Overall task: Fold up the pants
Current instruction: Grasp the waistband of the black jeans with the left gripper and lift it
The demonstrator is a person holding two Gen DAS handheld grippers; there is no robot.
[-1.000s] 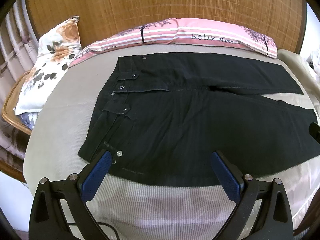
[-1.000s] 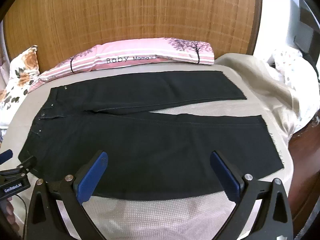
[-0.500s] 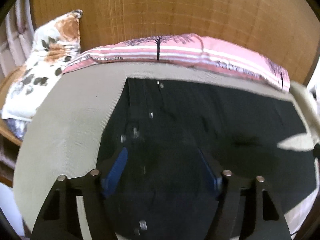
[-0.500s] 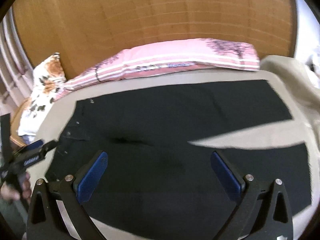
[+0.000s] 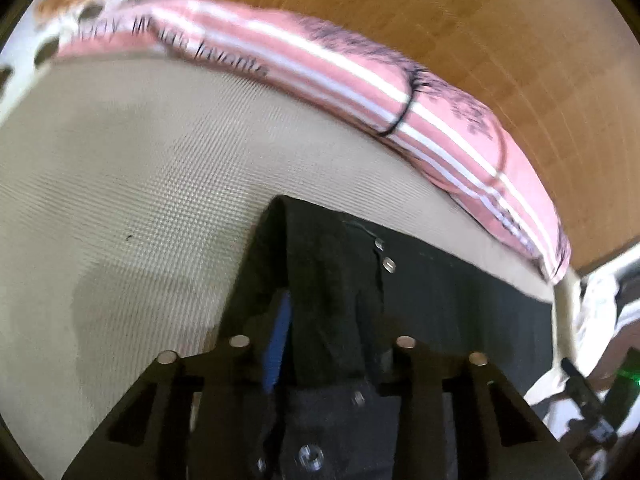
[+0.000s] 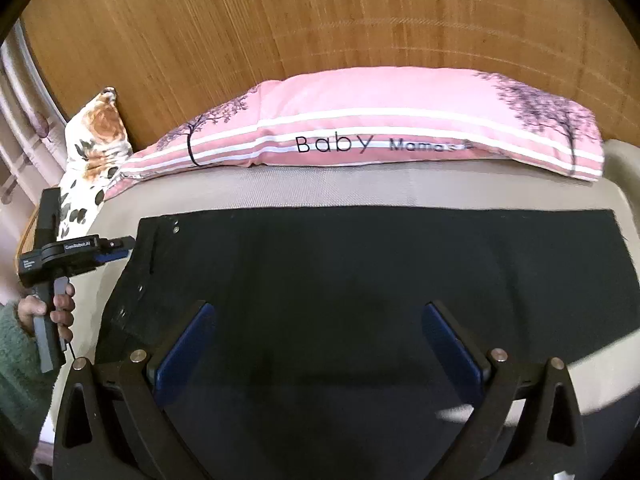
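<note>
Nearest you, your right claw (image 6: 316,344) is spread wide above the black pants (image 6: 360,264), pads clear of the cloth and gripping nothing. Bring it down onto the near leg's edge and close only once cloth sits between both pads; a pinch on one layer will let the leg sag as you lift.

Your left claw (image 5: 324,344) has just been closing, and a bunched ridge of the waistband end now stands between its blue pad (image 5: 276,344) and the opposite finger. The view is blurred, so you cannot be sure the pads press firmly yet; treat the hold as unproven and test it with a gentle tug before lifting.

The pants lie flat across the bed (image 6: 280,188), waistband with its metal studs (image 6: 175,227) to the left, legs running right, the far leg just short of the pink striped pillow (image 6: 380,128). The likely fold is near leg over far leg, so carry both claws away from you together and level, keeping the seam taut between them. Stop when the edges line up, before the cloth reaches the pillow.

Mind the floral cushion (image 6: 96,140) at far left beside the left claw.
</note>
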